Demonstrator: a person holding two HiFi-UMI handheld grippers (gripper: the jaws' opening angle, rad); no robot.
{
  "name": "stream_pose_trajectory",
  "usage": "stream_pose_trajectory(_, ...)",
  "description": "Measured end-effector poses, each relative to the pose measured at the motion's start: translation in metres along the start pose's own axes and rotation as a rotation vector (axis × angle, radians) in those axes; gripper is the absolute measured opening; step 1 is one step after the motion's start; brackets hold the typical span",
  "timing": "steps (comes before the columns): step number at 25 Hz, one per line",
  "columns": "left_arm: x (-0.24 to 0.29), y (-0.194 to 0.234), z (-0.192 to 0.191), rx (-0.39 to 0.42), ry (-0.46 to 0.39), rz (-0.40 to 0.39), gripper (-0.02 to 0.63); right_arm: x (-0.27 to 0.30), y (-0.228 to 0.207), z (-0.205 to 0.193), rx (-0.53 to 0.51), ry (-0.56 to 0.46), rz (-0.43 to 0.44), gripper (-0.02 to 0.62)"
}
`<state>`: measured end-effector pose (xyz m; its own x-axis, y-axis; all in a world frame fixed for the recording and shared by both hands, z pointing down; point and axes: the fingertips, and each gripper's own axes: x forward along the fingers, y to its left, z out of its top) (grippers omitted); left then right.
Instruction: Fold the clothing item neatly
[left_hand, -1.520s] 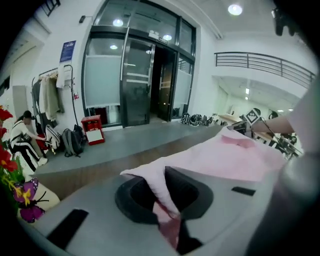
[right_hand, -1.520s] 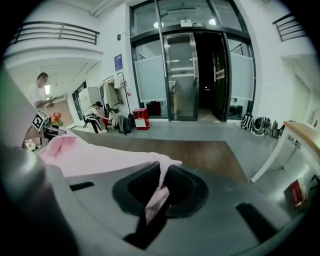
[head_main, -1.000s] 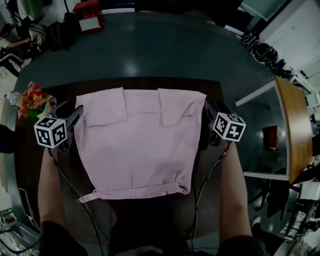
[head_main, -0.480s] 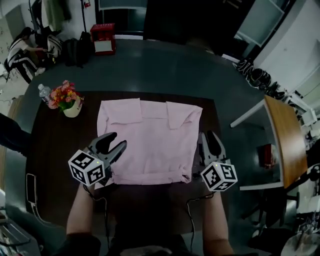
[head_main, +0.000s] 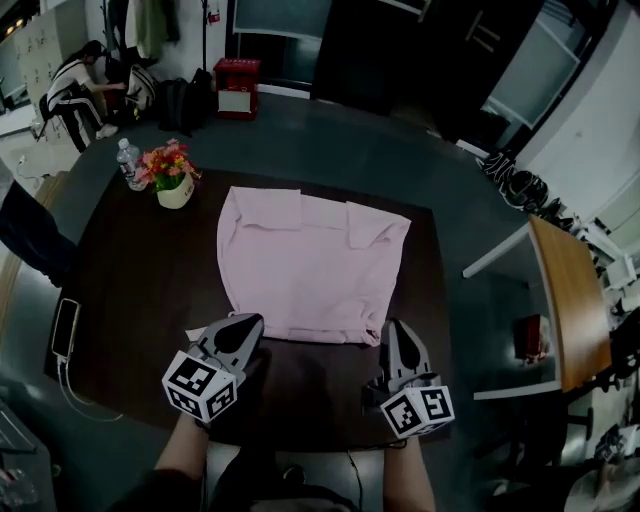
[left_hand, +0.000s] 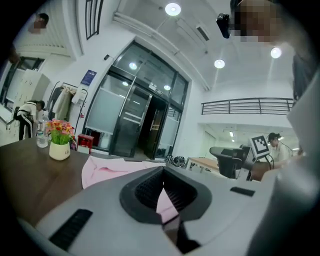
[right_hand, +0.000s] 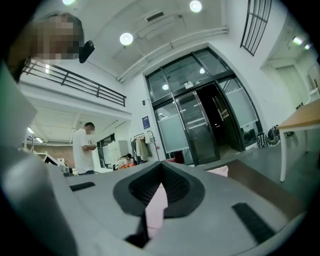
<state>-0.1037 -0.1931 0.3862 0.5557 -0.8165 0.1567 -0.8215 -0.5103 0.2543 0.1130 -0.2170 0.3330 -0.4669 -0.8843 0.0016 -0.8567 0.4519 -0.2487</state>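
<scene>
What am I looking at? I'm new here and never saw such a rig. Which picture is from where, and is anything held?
There is no robot arm: a person holds two-jaw tools, the left gripper and the right gripper. The top-down picture comes from a head camera. The other two cameras ride on the grippers, looking along their jaws. On the dark table lie a pink garment, a flower pot and a phone. Both grippers have just been closing, and each now pinches the garment's near edge.

Shirt (head_main: 310, 270) pale pink; counter (head_main: 130, 290) dark brown; flowers (head_main: 167, 160) red-pink, pot (head_main: 176, 194) white; left hand-held gripper (head_main: 243, 324) and right hand-held gripper (head_main: 393, 327) grey, marker cubes (head_main: 201, 385) black-and-white squares; box (head_main: 237, 88) red.
</scene>
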Motion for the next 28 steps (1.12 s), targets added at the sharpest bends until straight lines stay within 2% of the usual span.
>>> stream_pose_trajectory(6, -0.067, -0.087, -0.021, 0.048, -0.032, 0.057, 0.012, -0.099, 0.030, -0.013, -0.011, -0.003, 0.092, -0.006)
stream_pose_trajectory(11, -0.133, -0.180, -0.030, 0.082, -0.055, 0.054, 0.011, -0.213, 0.054, -0.008, -0.001, -0.029, 0.124, -0.006)
stream_pose_trajectory(18, -0.208, -0.275, -0.049, 0.071, -0.068, 0.045, 0.012, -0.314, 0.077, -0.004, -0.039, -0.011, 0.190, -0.006)
stream_pose_trajectory(23, -0.234, -0.310, -0.054, 0.088, -0.057, 0.057, 0.012, -0.348, 0.091, -0.001, -0.031, -0.020, 0.227, -0.006)
stream_pose_trajectory(28, -0.238, -0.321, -0.058, 0.103, -0.053, 0.041, 0.012, -0.356, 0.102, -0.024, -0.014, 0.024, 0.239, -0.006)
